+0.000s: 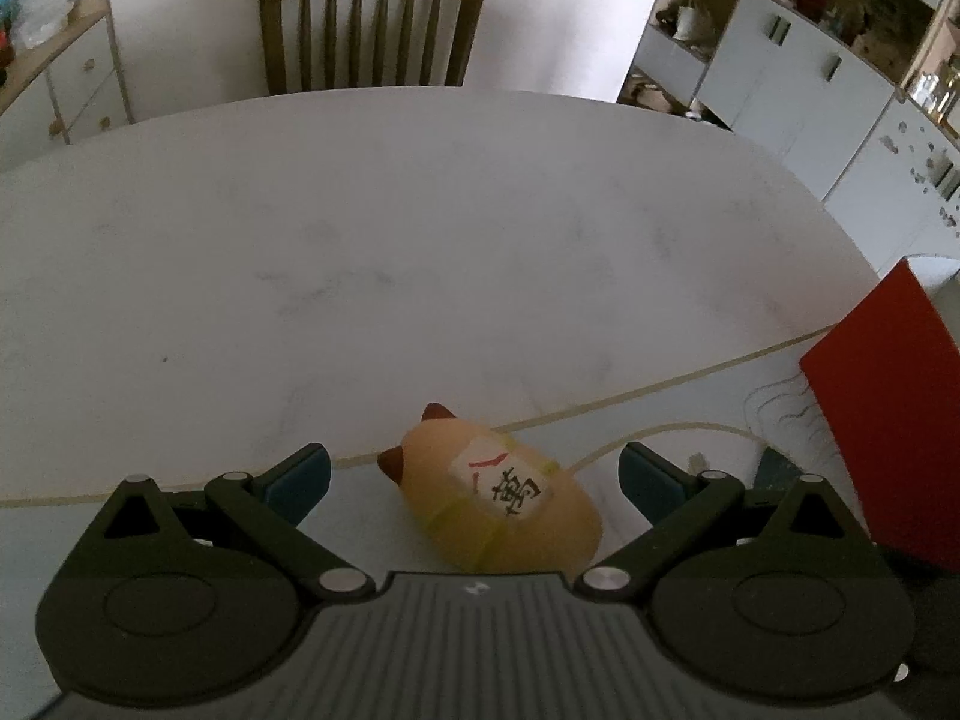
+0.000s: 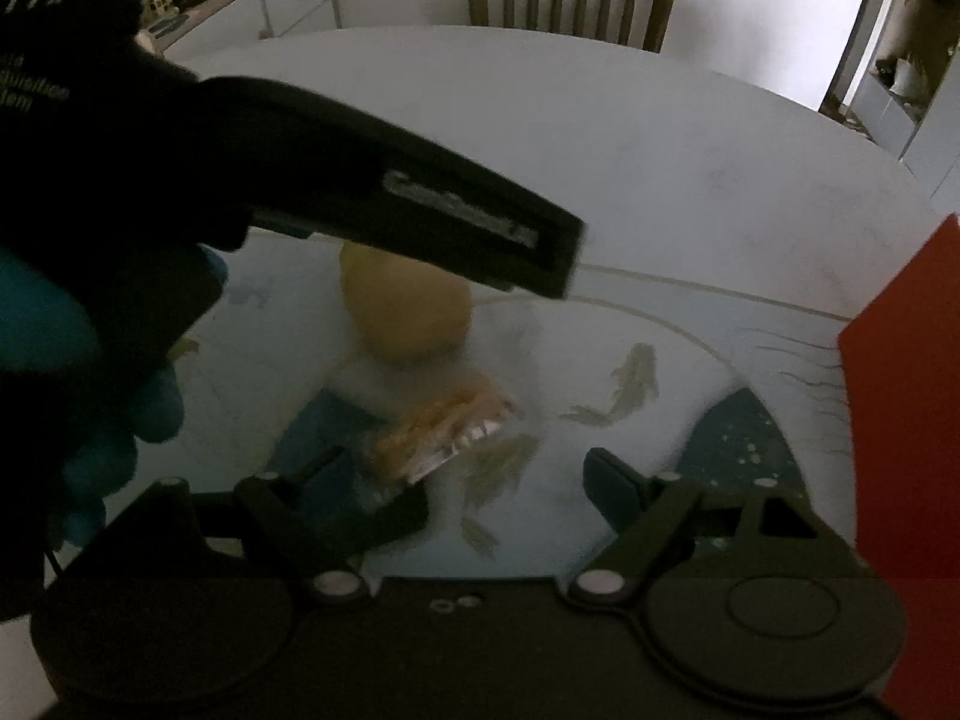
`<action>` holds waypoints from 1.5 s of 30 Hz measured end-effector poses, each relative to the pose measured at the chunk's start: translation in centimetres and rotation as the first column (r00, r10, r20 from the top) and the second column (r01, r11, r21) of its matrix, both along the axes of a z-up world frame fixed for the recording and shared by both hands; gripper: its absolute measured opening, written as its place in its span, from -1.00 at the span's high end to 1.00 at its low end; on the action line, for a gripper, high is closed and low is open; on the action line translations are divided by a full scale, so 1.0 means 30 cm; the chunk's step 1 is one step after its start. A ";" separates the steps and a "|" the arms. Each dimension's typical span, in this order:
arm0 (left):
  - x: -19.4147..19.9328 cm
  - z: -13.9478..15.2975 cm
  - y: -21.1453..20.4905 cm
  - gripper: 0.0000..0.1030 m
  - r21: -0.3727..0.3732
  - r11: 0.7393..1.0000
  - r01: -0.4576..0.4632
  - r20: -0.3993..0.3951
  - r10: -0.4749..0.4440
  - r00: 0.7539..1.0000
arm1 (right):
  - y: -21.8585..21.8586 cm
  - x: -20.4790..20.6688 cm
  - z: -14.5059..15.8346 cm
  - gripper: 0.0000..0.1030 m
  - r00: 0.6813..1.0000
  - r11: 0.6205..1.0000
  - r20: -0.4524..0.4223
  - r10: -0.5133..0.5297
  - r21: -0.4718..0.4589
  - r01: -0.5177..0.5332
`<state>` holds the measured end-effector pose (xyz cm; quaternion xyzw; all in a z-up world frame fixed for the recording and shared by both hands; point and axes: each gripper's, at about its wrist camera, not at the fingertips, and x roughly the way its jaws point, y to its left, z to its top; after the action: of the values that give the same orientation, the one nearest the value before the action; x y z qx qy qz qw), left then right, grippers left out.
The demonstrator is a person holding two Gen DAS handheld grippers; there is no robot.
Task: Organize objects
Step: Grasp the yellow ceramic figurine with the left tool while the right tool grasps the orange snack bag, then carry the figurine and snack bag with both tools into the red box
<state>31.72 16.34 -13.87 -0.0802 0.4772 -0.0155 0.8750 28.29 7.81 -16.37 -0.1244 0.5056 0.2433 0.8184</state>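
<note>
A tan cat-shaped toy with brown ears and a white tag with a black character lies on its side on the patterned mat. My left gripper is open, its fingers either side of the toy and apart from it. In the right wrist view the toy lies farther out, partly hidden by the left gripper's black body. A small clear packet of orange snacks lies on the mat near my right gripper's left finger. My right gripper is open.
A red box stands at the right edge of the mat, also in the right wrist view. The round white table stretches ahead with a wooden chair behind it. White cabinets stand at the right.
</note>
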 end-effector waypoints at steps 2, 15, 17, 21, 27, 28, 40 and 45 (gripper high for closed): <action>0.001 -0.015 0.004 -0.99 0.007 1.000 0.004 -0.005 -0.004 1.000 | 0.011 0.002 -0.012 -0.60 1.000 1.000 -0.003 0.000 -0.008 0.000; -0.010 -0.055 -0.002 -0.80 0.002 1.000 0.020 0.021 -0.020 1.000 | 0.046 -0.009 -0.040 -0.41 0.998 0.999 0.044 0.048 -0.009 -0.048; -0.017 -0.052 -0.005 -0.60 -0.009 0.999 0.034 0.032 -0.034 0.999 | 0.044 -0.015 -0.039 -0.34 0.997 0.998 0.050 0.058 -0.007 -0.058; -0.028 -0.042 -0.024 -0.36 -0.005 0.998 0.060 0.041 -0.060 0.997 | 0.028 -0.029 -0.025 -0.22 0.996 0.997 0.059 0.073 -0.004 -0.073; -0.044 -0.029 -0.008 -0.29 -0.003 0.998 0.070 0.043 -0.070 0.997 | -0.002 -0.047 -0.011 -0.07 0.997 0.999 0.055 0.054 -0.005 -0.054; -0.051 -0.027 -0.003 -0.29 -0.002 0.998 0.069 0.042 -0.069 0.997 | -0.009 -0.051 -0.009 -0.06 0.997 0.999 0.057 0.050 -0.007 -0.050; -0.221 0.078 -0.007 -0.28 -0.038 0.993 0.110 0.040 -0.109 0.993 | -0.188 -0.105 0.131 -0.05 0.996 0.998 0.084 -0.041 0.055 0.036; -0.282 0.149 -0.059 -0.28 -0.056 0.987 0.153 0.043 -0.150 0.988 | -0.275 -0.145 0.207 -0.05 0.993 0.996 0.104 -0.057 0.072 0.049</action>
<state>23.28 14.58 -9.40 -0.0692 0.4644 -0.0976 0.8775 23.96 -0.42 -10.15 -0.0953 0.4556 0.2320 0.8541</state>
